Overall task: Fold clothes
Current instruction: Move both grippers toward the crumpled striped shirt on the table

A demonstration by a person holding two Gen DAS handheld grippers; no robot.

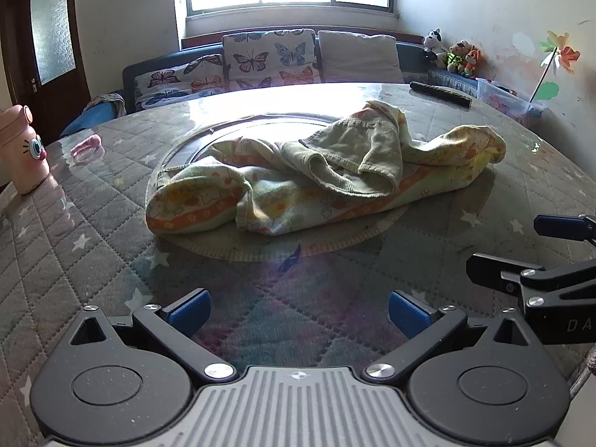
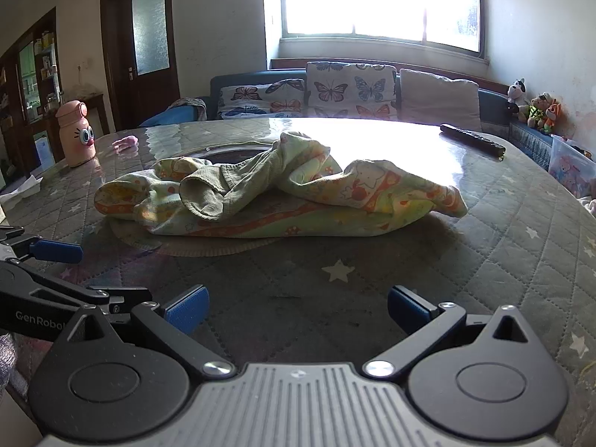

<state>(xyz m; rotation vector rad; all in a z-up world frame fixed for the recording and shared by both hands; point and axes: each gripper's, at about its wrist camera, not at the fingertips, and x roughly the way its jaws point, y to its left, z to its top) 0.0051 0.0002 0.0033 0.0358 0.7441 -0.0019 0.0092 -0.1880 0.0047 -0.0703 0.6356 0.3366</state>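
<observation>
Our left gripper hangs short of the garment, jaws wide apart and empty. The garment lies crumpled mid-counter, well clear of every edge. We judge it soft, light and limp, likely to sag and drag. A ribbed green hem tops the heap, possibly a waistband; we would pinch there. Our right gripper likewise gapes, holding nothing.
</observation>
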